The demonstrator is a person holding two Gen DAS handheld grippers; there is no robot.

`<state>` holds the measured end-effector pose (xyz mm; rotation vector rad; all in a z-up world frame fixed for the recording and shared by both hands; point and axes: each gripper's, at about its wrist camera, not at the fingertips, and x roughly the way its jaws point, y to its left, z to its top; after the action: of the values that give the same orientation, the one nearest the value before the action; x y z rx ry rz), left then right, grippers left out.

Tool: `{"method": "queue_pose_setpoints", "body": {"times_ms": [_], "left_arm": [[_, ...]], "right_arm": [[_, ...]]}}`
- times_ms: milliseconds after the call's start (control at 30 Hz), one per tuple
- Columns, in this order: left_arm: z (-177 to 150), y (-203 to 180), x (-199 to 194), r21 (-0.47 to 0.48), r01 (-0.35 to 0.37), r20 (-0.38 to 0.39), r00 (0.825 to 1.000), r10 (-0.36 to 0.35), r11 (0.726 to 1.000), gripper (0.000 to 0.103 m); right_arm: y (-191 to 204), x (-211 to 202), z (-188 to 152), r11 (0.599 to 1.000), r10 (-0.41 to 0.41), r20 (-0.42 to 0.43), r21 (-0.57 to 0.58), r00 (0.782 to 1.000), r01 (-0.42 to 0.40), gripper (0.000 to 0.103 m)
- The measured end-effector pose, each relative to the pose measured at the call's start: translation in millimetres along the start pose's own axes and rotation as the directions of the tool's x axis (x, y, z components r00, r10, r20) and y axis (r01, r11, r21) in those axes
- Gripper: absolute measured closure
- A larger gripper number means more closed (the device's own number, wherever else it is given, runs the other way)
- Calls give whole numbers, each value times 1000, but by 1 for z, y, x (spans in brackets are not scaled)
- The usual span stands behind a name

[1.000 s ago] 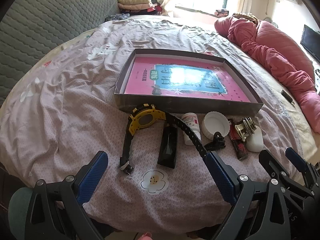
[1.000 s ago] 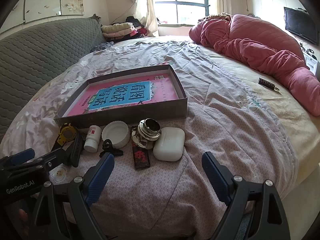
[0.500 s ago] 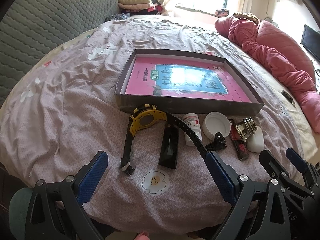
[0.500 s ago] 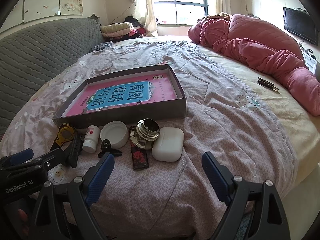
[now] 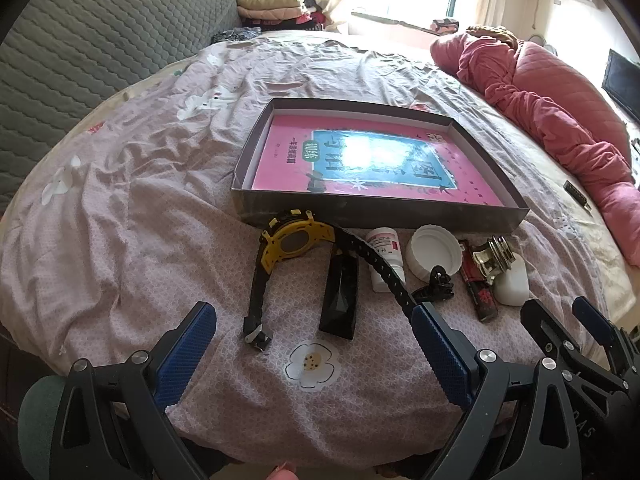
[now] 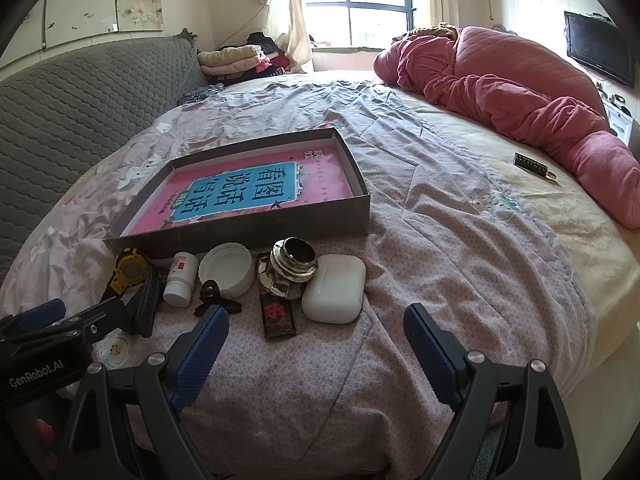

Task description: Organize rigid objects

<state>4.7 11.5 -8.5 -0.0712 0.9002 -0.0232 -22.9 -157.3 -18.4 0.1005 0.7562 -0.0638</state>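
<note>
Left wrist view: left gripper (image 5: 312,350) spread wide, nothing between the blue pads, hovering over the near edge of the bed (image 5: 120,220). Just ahead, a row of small things on the sheet, all outside the shallow dark tray (image 5: 240,196) holding a pink book (image 5: 372,160). Yellow-faced watch (image 5: 296,240) right against the tray's front wall, straps trailing toward the camera; black faceted bar (image 5: 340,296) lying between the straps. Then white pill bottle (image 5: 384,256) on its side, white lid (image 5: 434,250), small black clip (image 5: 438,284), red-and-black lighter (image 5: 480,292), shiny metal jar (image 6: 290,270) touching the white earbud case (image 6: 334,288). Right gripper (image 6: 316,344) likewise released, empty, low over the sheet near the case.
</note>
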Motion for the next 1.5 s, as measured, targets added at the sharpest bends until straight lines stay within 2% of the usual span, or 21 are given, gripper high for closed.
{"method": "queue_pose_setpoints", "body": {"times_ms": [867, 1233, 1400, 1500], "left_arm": [[8, 20, 2, -37, -2, 15, 1000, 3, 999, 4], [22, 51, 25, -81, -45, -36, 998, 42, 996, 4], [34, 56, 41, -66, -16, -66, 998, 12, 998, 4], [40, 51, 45, -90, 7, -71, 997, -14, 996, 4]], "right_arm": [[-2, 4, 2, 1000, 7, 1, 12, 1000, -7, 14], [-1, 12, 7, 1000, 2, 8, 1, 1000, -2, 14], [-3, 18, 11, 1000, -15, 15, -7, 1000, 15, 14], [-7, 22, 12, 1000, -17, 5, 7, 1000, 17, 14]]}}
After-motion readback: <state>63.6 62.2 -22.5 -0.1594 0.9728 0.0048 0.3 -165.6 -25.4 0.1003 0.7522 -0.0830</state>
